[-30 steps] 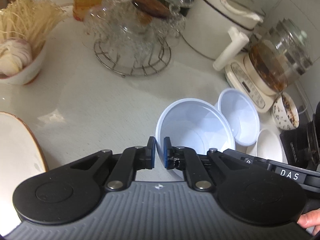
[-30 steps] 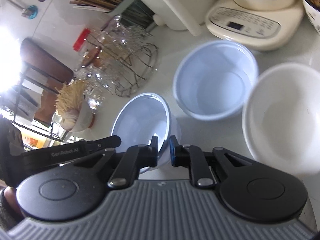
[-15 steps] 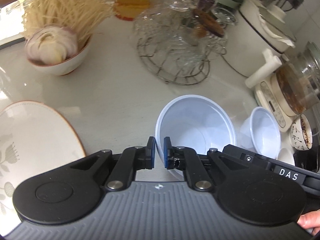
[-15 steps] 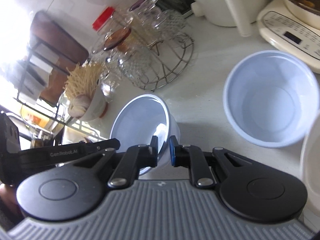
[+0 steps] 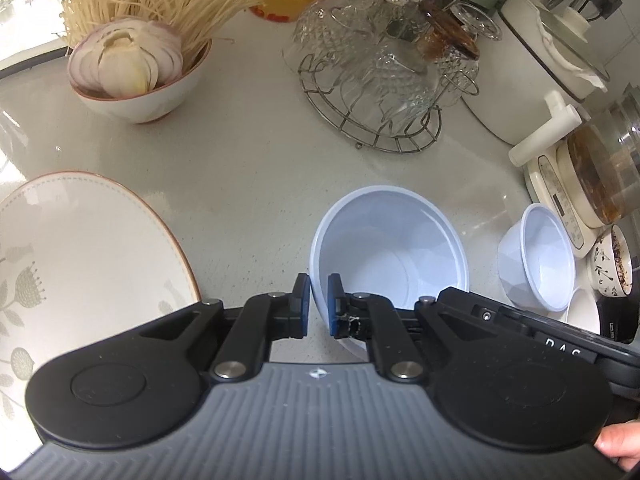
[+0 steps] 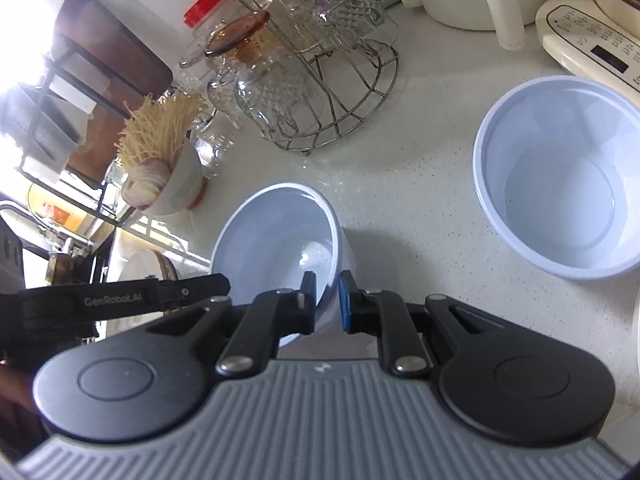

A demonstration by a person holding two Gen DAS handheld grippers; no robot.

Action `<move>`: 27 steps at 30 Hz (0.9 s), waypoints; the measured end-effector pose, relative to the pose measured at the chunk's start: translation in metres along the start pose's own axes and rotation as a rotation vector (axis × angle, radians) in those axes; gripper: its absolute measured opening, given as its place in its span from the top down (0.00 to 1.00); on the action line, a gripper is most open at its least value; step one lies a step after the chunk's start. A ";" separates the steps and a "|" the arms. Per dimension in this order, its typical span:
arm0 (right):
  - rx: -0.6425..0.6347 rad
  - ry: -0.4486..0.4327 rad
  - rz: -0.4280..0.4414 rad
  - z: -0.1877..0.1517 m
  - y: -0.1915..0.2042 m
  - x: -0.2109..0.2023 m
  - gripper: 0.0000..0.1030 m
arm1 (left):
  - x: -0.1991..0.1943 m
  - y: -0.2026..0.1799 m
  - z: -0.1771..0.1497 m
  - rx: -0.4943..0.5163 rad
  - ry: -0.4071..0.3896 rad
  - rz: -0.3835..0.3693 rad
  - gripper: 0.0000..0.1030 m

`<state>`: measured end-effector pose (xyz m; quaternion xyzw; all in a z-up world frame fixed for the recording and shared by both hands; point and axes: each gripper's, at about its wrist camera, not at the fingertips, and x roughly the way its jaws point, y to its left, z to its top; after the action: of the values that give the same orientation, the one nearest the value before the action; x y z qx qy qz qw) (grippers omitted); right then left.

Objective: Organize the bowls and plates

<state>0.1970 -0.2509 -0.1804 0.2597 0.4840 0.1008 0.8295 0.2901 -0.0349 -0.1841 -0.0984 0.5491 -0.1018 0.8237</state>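
A pale blue plastic bowl hangs tilted just above the counter, held from two sides. My left gripper is shut on its near rim, one pad inside and one outside. In the right wrist view the same bowl has my right gripper shut on its opposite rim. A second pale blue bowl stands on the counter to the right, seen upright in the right wrist view. A large white plate with a brown rim lies to the left.
A wire rack of glass cups stands behind. A bowl of noodles and garlic sits at the back left. A white cooker, a kettle base, a patterned cup and a white bowl crowd the right.
Both grippers have carried the blue bowl leftward, away from the second blue bowl and the white bowl, toward the large plate. Both grips look unchanged.
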 end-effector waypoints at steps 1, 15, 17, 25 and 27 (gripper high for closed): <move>0.004 -0.008 0.000 0.000 0.000 -0.001 0.84 | 0.000 0.000 0.000 0.003 0.002 0.000 0.90; -0.114 -0.126 -0.087 -0.002 0.024 -0.040 0.74 | -0.039 -0.009 -0.009 0.014 -0.051 0.056 0.59; -0.127 -0.150 -0.100 -0.003 0.029 -0.049 0.74 | -0.050 -0.012 -0.010 0.026 -0.071 0.055 0.59; -0.183 -0.257 -0.127 -0.005 0.053 -0.091 0.74 | -0.098 -0.034 -0.009 0.118 -0.163 0.031 0.59; -0.189 -0.274 -0.137 -0.007 0.059 -0.100 0.74 | -0.111 -0.040 -0.009 0.141 -0.188 0.030 0.59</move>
<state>0.1450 -0.2403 -0.0772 0.1584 0.3712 0.0526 0.9134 0.2376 -0.0431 -0.0783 -0.0414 0.4623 -0.1182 0.8778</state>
